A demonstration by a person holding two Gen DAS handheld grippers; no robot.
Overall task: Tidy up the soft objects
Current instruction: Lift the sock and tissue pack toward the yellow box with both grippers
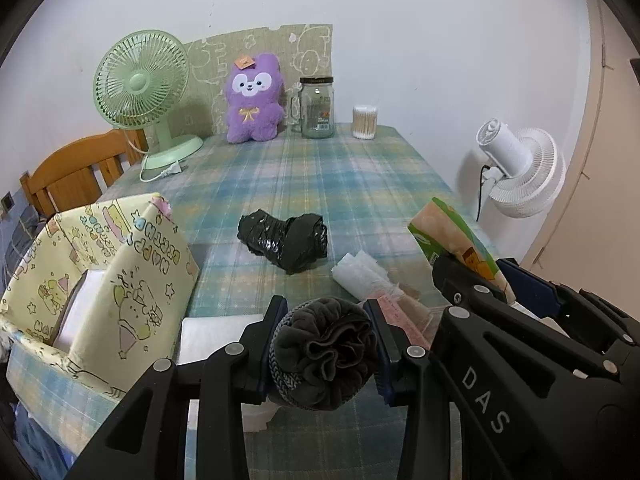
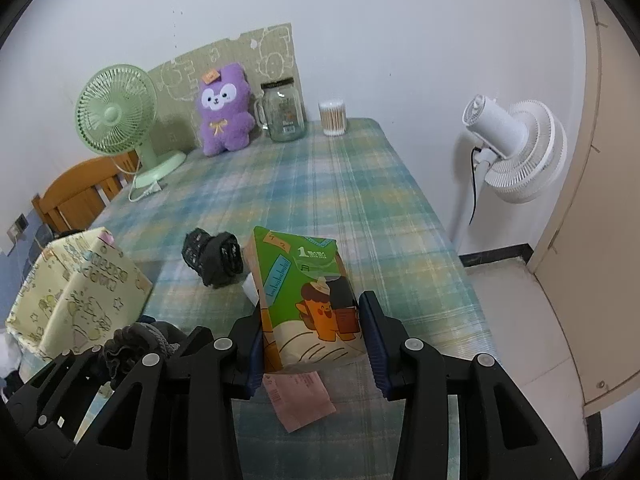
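Observation:
My left gripper (image 1: 326,340) is shut on a dark grey rolled sock (image 1: 324,354) and holds it above the near table edge; the sock also shows in the right wrist view (image 2: 136,340). My right gripper (image 2: 312,328) is shut on a green tissue pack (image 2: 308,300), held lifted over the table; the pack also shows in the left wrist view (image 1: 456,240). A yellow patterned box (image 1: 104,280) stands open at the left, white items inside. A black roll of bags (image 1: 284,238) lies mid-table. A white plastic roll (image 1: 362,274) lies near it.
A purple plush toy (image 1: 254,98), a glass jar (image 1: 317,108), a cotton swab tub (image 1: 365,122) and a green desk fan (image 1: 140,88) stand at the table's far edge. A pink packet (image 2: 298,400) lies under my right gripper. A white fan (image 2: 516,148) stands right of the table.

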